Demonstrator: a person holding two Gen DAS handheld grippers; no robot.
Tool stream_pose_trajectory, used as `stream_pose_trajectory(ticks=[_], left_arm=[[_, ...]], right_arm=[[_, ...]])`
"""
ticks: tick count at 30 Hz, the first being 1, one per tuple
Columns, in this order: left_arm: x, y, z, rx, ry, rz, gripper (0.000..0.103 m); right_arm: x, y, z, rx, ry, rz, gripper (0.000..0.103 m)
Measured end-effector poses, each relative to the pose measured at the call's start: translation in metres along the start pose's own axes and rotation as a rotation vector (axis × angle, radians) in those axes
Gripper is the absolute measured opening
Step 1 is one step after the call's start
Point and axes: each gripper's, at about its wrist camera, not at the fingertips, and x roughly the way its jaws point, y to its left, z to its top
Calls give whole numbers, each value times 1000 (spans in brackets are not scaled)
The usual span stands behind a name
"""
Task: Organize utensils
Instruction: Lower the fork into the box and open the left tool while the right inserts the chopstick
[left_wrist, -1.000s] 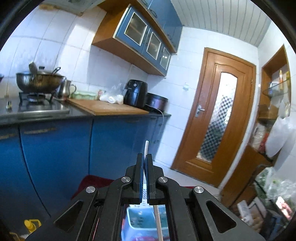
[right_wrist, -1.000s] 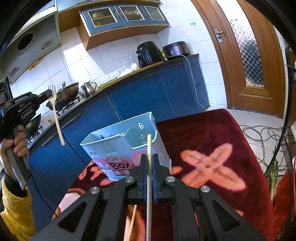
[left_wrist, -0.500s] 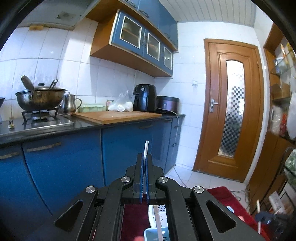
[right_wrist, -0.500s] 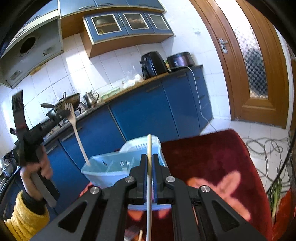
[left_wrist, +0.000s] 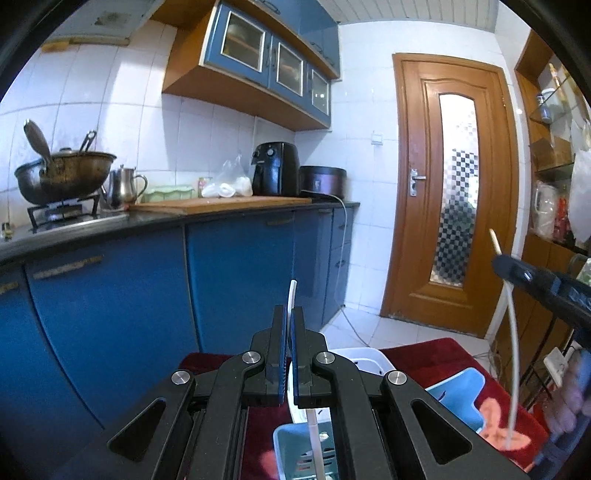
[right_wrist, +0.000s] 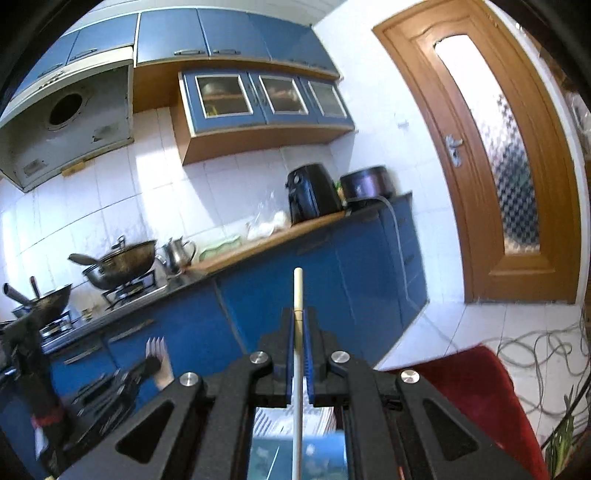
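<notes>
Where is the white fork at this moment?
The white fork is clamped in the left gripper, low on the left of the right wrist view, tines up, before the blue cabinets.

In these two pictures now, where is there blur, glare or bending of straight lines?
Left wrist view: the door frame bows from the fisheye lens, the dark corners are lens edge, and the hand at lower right is smeared. Right wrist view: the door glass is blown out at its top, the counter tilts and curves, and the fork at lower left is soft.
</notes>
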Motion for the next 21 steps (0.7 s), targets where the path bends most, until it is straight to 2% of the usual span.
stream_pose_trajectory(ticks=[4,9,19,20,21], left_arm=[[5,1,-7,-5,10,-3,2],[12,2,-16,-5,26,-3,2],[12,1,-23,2,38,-42,3],[11,1,-22,5,41,-46,3],[11,0,-22,6,45,-53,3]], right_arm=[[18,1,-3,-34,-71,-56,6],[32,0,-20,-89,-94,-126,7],[26,-1,-50,-135,-48,-146,8],[25,-1,-52,-136,-41,-145,10],[23,-1,-53,-135,-29,-142,18]])
